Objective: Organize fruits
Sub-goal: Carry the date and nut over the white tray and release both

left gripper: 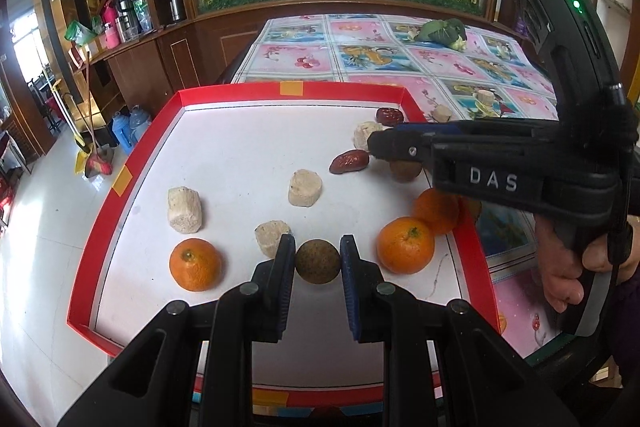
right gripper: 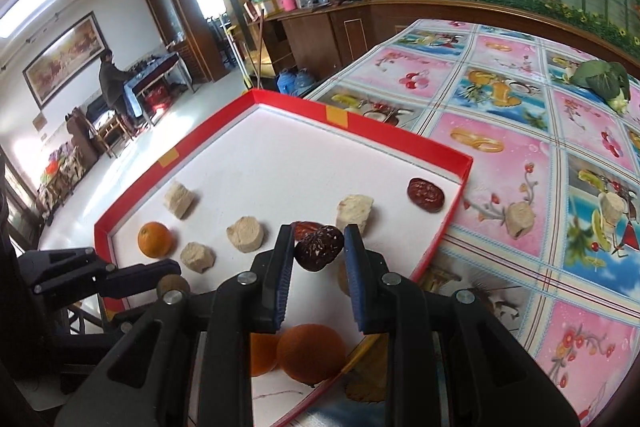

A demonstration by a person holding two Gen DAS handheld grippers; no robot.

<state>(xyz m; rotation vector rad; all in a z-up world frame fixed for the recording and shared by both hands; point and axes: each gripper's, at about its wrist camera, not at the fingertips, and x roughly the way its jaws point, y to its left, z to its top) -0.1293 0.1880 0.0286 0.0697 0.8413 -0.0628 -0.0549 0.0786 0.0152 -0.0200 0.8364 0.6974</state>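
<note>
Left gripper [left gripper: 318, 259], own wrist view: pads closed against either side of a small brown round fruit [left gripper: 318, 261], which sits low over the white floor of the red-rimmed tray [left gripper: 292, 91], near its front edge. Whether the fruit is lifted or resting, I cannot tell. Three oranges lie close by: one to the left [left gripper: 195, 264], two to the right [left gripper: 405, 245] [left gripper: 436, 209], those two touching. Pale chunks [left gripper: 305, 188] and a red date [left gripper: 349, 161] are scattered mid-tray; another brown fruit [left gripper: 405, 169] sits under the right tool. Likely like is being gathered with like, so the grip is for carrying. Person's hand [left gripper: 568, 267] wraps the right tool's handle

Right gripper [right gripper: 319, 247], own wrist view: fingers narrowed onto a dark red date [right gripper: 319, 247], held clear above the tray floor. A second date [right gripper: 426, 195] lies in the far corner by the rim, a third is partly hidden behind the held one. Two pale chunks [right gripper: 520, 219] lie outside on the patterned tablecloth [right gripper: 500, 99]; these look still to be brought in. Tilted view suggests mid-carry, judged only
</note>
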